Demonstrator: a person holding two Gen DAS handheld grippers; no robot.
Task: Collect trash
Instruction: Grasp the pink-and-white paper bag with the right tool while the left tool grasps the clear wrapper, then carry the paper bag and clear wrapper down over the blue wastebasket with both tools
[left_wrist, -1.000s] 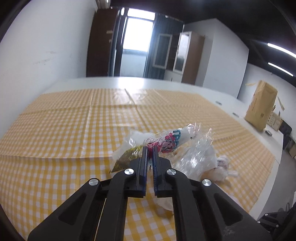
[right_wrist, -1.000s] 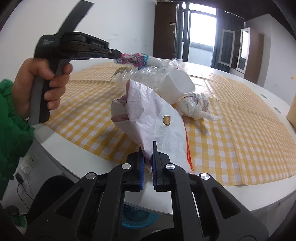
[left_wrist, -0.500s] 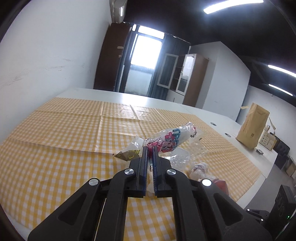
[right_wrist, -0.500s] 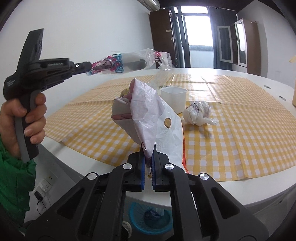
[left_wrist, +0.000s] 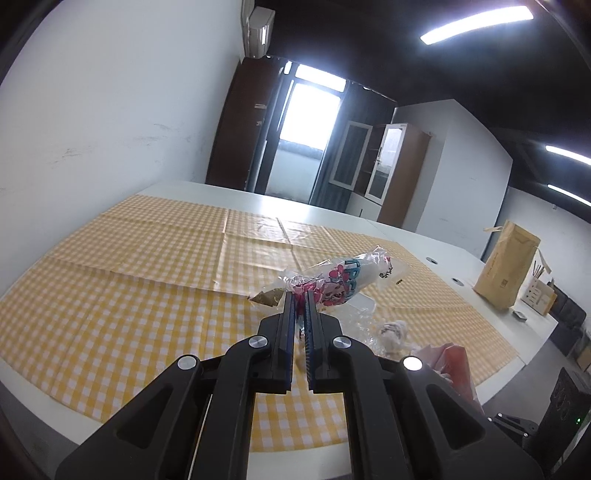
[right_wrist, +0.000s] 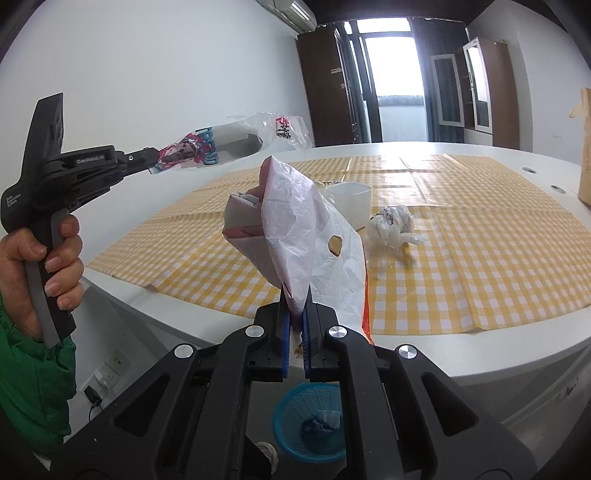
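The left gripper (right_wrist: 151, 159) is held up in the air off the near left edge of the tabletop (right_wrist: 436, 339), gripped by a hand (right_wrist: 40, 258) in a green sleeve (right_wrist: 33, 387) whose fingers wrap the grey trigger handle; it points roughly level across the yellow checked tablecloth (left_wrist: 129, 295). Its jaws are pinched tight on the end of a clear printed plastic wrapper (right_wrist: 229, 146) with pink and blue marks, which sticks out stiffly ahead of the tips, clear of the cloth. The right gripper (right_wrist: 295, 314) tilts downward from just off the near edge, and its jaws are closed on the lower corner of a white plastic bag (right_wrist: 306, 236) with a punched handle hole; the bag stands up above the jaws, with a folded pink-and-white wrapper inside its mouth. On the cloth beyond the bag sit a white plastic tub (right_wrist: 351, 197) and, just to its right, a crumpled wad of plastic (right_wrist: 393, 223), both untouched. Below the near edge, on the floor, stands a blue mesh wastebasket (right_wrist: 314, 424) with some scraps in it. A brown paper bag (left_wrist: 508, 269) stands upright near the far right edge of the tabletop.
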